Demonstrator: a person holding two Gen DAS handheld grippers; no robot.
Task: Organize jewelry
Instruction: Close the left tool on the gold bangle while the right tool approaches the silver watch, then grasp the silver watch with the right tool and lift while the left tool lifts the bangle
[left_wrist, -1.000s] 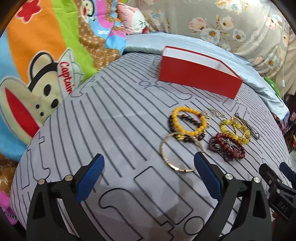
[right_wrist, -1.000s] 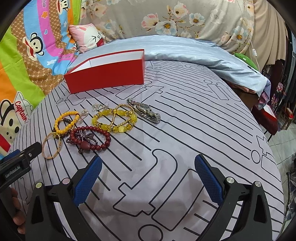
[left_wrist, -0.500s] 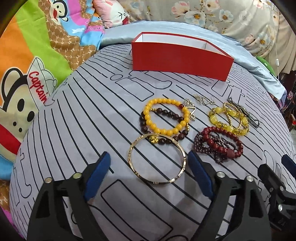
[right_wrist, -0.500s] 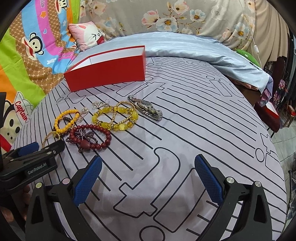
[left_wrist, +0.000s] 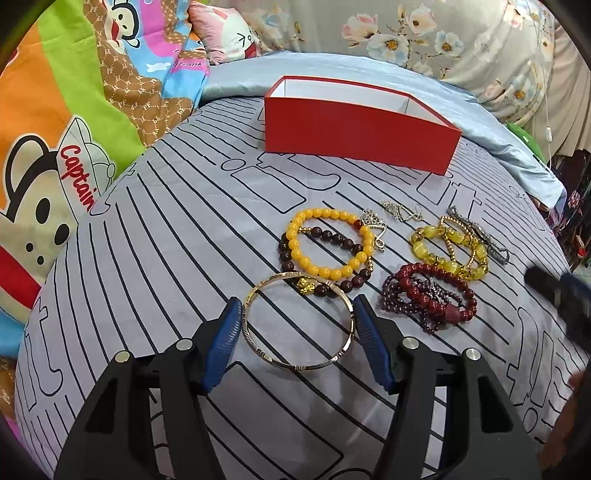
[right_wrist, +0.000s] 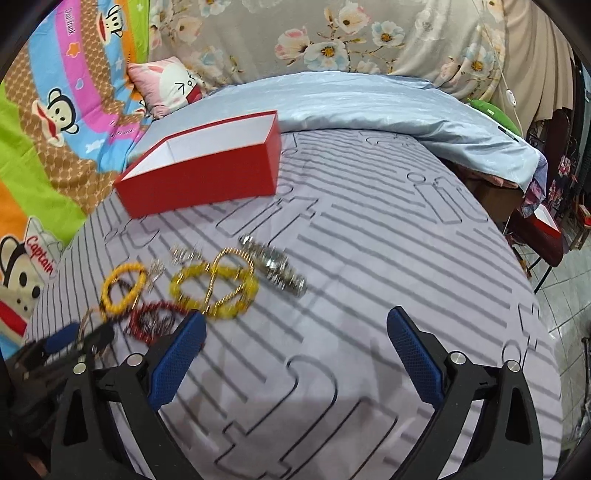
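An open red box (left_wrist: 360, 138) stands at the back of the striped grey cover; it also shows in the right wrist view (right_wrist: 201, 166). In front lie an orange bead bracelet (left_wrist: 328, 242) over dark brown beads, a yellow bead bracelet (left_wrist: 448, 247), dark red bead strands (left_wrist: 428, 299), silver earrings (left_wrist: 400, 212) and a watch (right_wrist: 275, 267). A gold bangle (left_wrist: 299, 319) lies between the pads of my left gripper (left_wrist: 299, 319), which touch its sides. My right gripper (right_wrist: 295, 354) is open and empty over bare cover, right of the jewelry.
A blue satin quilt (right_wrist: 369, 107) lies behind the box. A cartoon monkey blanket (left_wrist: 55, 129) covers the left side. The bed edge drops off on the right to a tiled floor (right_wrist: 565, 295).
My left gripper has moved forward and narrowed around the gold bangle. My right gripper has shifted; its view is now blurred by motion.
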